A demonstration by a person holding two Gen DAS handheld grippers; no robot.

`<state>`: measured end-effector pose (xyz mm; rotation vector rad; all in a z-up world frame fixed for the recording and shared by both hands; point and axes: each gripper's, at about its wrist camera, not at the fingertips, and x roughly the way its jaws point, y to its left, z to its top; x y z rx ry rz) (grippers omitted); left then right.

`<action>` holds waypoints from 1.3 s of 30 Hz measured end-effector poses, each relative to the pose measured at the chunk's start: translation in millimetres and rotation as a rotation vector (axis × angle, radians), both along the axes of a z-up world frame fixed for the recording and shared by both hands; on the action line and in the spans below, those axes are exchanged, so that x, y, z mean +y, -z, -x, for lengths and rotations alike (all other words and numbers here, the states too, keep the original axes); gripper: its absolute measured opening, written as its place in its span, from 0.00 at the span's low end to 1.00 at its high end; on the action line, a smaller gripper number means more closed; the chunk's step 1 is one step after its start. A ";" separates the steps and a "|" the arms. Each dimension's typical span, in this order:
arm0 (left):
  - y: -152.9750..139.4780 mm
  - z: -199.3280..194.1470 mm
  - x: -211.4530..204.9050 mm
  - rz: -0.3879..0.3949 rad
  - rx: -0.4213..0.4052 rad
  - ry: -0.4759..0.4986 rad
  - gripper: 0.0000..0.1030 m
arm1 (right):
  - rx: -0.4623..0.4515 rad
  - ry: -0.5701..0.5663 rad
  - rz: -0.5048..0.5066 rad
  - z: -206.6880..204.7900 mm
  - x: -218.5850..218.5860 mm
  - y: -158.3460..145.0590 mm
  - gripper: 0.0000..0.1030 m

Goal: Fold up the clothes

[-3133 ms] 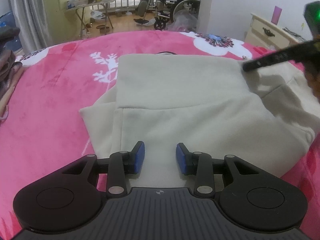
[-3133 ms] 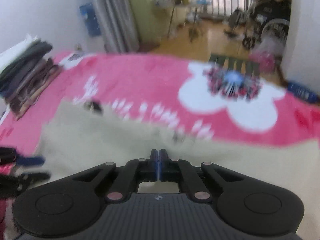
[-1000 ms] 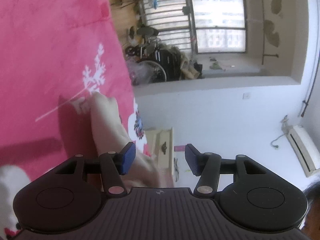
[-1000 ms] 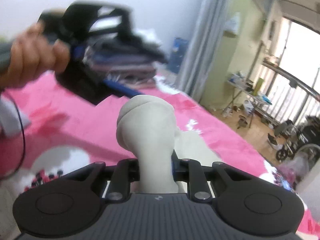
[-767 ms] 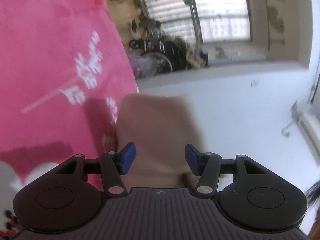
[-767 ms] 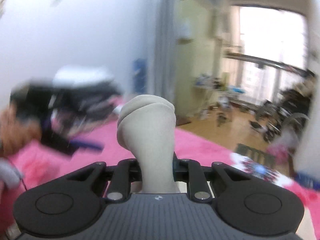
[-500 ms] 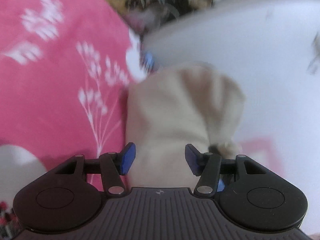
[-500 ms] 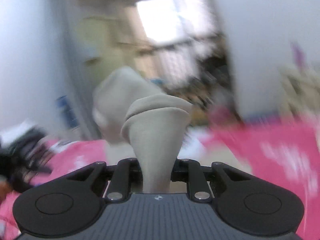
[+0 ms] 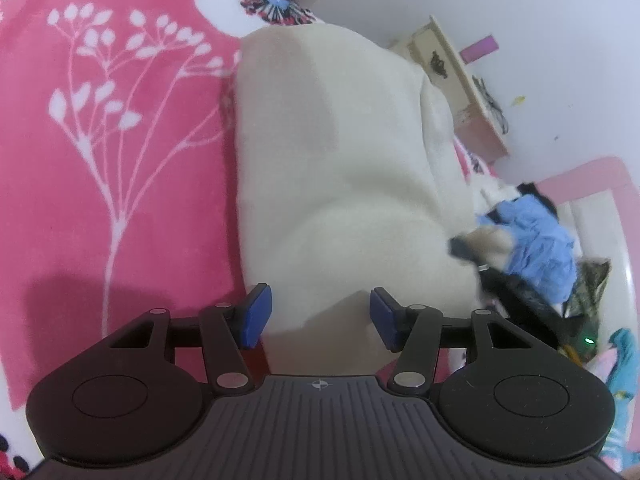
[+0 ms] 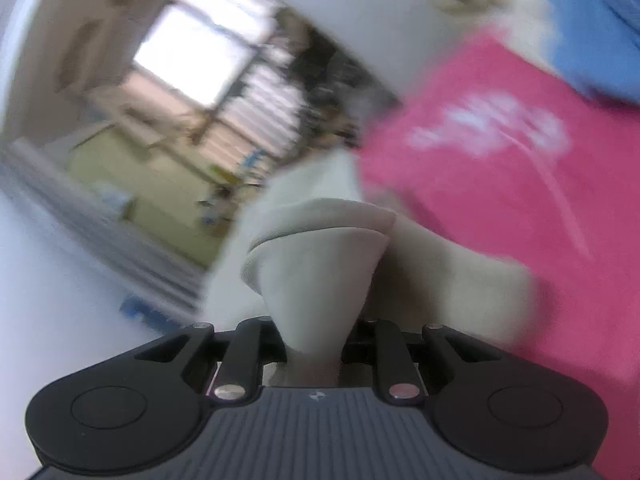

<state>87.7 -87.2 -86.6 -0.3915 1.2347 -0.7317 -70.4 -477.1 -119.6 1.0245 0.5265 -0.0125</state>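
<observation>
Cream fleece garment (image 9: pixel 340 168) lies ahead of and between the spread jaws of the left gripper (image 9: pixel 316 316); right gripper (image 10: pixel 314 344) jaws pinch its bunched fold above pink blanket (image 9: pixel 112 128).

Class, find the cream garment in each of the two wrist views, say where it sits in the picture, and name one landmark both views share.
Left wrist view: the cream garment fills the centre, running from upper middle down between the open left gripper.
Right wrist view: the cream garment bunches at lower centre, pinched in the right gripper.
Shared landmark: the pink floral blanket.
</observation>
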 end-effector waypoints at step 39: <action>-53.2 76.8 -32.7 -0.163 -0.709 0.114 0.52 | 0.144 -0.379 1.014 31.4 61.1 -36.9 0.01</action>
